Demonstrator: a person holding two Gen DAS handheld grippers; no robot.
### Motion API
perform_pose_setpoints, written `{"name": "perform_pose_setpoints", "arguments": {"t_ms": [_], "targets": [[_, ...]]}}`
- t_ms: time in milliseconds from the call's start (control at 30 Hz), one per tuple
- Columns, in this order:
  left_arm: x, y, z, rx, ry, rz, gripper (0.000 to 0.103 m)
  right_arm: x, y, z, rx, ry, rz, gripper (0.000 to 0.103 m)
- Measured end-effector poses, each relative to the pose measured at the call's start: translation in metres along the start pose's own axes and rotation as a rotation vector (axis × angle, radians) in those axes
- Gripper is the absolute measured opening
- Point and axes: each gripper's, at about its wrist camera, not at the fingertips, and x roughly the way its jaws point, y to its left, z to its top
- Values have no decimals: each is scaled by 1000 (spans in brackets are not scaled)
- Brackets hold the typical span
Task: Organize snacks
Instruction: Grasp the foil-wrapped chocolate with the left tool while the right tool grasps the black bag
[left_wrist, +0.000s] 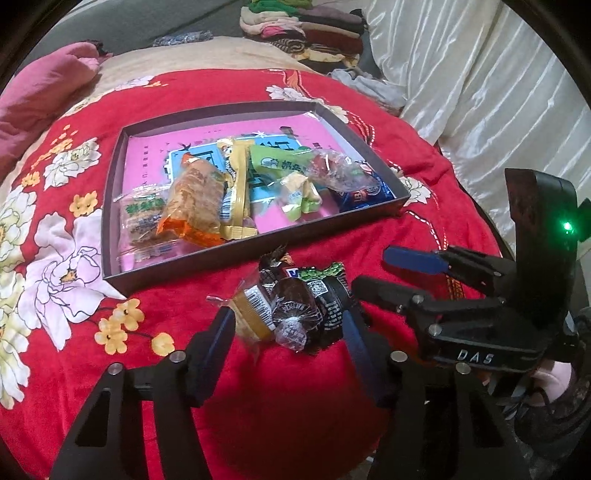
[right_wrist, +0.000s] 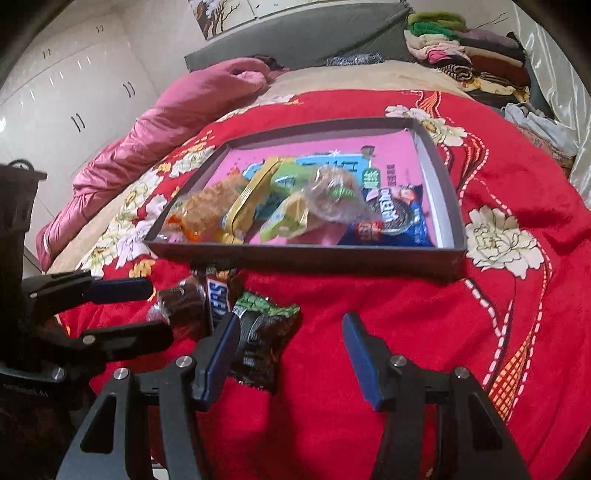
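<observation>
A shallow dark box (left_wrist: 236, 258) with a pink floor lies on the red floral blanket and holds several snack packets, among them an orange cracker pack (left_wrist: 195, 199) and a blue Oreo pack (right_wrist: 391, 221). The box also shows in the right wrist view (right_wrist: 306, 254). A small pile of loose snacks lies in front of it: a yellow cake (left_wrist: 251, 314), a brown cake in clear wrap (left_wrist: 295, 306), a Snickers bar (right_wrist: 218, 299) and a dark packet with a green edge (right_wrist: 262, 332). My left gripper (left_wrist: 291, 332) is open, its fingers on either side of the pile. My right gripper (right_wrist: 291, 339) is open beside the pile, empty.
A pink quilt (right_wrist: 147, 125) is bunched at the far left of the bed. Folded clothes (right_wrist: 469, 55) are stacked at the headboard. A white satin curtain (left_wrist: 480, 85) hangs on the right. White cupboards (right_wrist: 66, 92) stand at the far left.
</observation>
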Motion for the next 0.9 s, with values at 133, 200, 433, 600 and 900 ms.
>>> {"name": "perform_pose_setpoints", "arguments": {"t_ms": [133, 200, 433, 600, 900], "targets": [[4, -1, 0, 3, 10, -8, 51, 3, 3, -3, -12, 17, 1, 57], [7, 0, 0, -1, 15, -11, 50, 4, 4, -3, -18, 23, 0, 57], [16, 4, 2, -12, 31, -10, 41, 12, 10, -4, -39, 43, 8, 57], [18, 5, 3, -12, 30, -10, 35, 20, 17, -5, -50, 55, 13, 57], [19, 7, 4, -20, 26, -32, 29, 32, 33, -9, -137, 70, -39, 57]]}}
